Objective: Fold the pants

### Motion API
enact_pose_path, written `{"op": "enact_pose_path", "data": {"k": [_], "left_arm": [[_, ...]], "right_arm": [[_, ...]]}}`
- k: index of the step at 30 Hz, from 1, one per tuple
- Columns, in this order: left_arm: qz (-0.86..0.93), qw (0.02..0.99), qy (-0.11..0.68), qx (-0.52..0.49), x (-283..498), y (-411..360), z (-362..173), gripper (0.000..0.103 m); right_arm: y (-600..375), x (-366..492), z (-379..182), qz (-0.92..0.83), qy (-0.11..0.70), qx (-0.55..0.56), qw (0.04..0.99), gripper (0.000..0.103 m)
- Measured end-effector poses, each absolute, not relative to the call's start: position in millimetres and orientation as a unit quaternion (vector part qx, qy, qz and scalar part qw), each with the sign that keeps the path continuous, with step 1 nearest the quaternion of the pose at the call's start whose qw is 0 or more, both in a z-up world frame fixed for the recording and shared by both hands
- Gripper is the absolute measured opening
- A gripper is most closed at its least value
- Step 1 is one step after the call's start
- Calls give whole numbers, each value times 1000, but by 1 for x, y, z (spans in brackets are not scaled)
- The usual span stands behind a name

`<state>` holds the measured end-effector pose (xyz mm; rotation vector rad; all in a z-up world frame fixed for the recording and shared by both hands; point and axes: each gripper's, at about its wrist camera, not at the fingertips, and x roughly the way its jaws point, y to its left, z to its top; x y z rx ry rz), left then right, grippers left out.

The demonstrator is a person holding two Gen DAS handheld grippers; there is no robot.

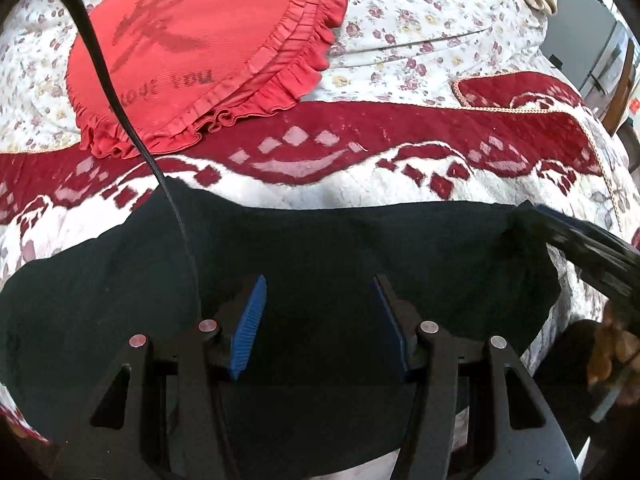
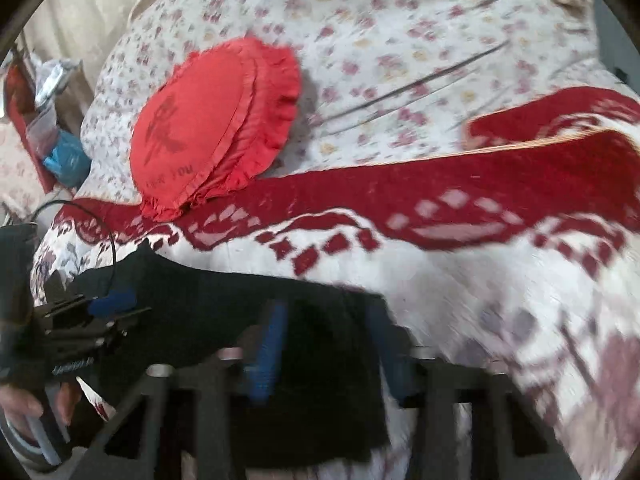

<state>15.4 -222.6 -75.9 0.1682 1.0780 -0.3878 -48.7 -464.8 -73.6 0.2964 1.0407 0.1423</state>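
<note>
Setup is a bed with a white floral sheet (image 1: 420, 8), and across it a red-and-white patterned blanket (image 1: 360, 184) with a braided trim along its edge. A round red ruffled cushion (image 1: 192, 48) with dark lettering sits on the sheet, its lower frill overlapping the blanket's red band. A thin black cable (image 1: 120, 92) hangs across the left wrist view, cutting over the cushion and down onto the fabric (it blocks a strip of the view, nothing more). Off the left side of the bed in the right wrist view there's some clutter, including something blue (image 2: 66, 160), too blurry to name.

The black pants (image 1: 280, 260) lie on the white part of the blanket, near the bed's front edge, already bunched into a wide, low band. Long axis runs side to side across both views, roughly parallel to the blanket's red stripe.

The left gripper (image 1: 318, 320) hovers over the middle of the pants, blue pads apart with only dark fabric below them, gripping nothing that I can see. The right gripper (image 2: 332, 344) is over the pants' right end; that view is motion-blurred, so I can't tell whether it has pinched the cloth.
</note>
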Motion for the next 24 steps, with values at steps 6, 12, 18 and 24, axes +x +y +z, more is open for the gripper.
{"op": "enact_pose_path", "data": {"k": [6, 12, 18, 24], "left_arm": [[-178, 839, 508, 84, 20, -228, -76, 54], [-198, 834, 508, 84, 22, -241, -78, 54], [-261, 823, 498, 85, 23, -257, -72, 68], [-307, 799, 509, 93, 38, -284, -78, 78]], "right_arm": [[-478, -31, -85, 20, 500, 122, 857, 3], [-500, -43, -91, 21, 511, 191, 837, 9], [-508, -115, -55, 30, 466, 274, 841, 71], [-475, -140, -80, 59, 520, 288, 802, 71]]}}
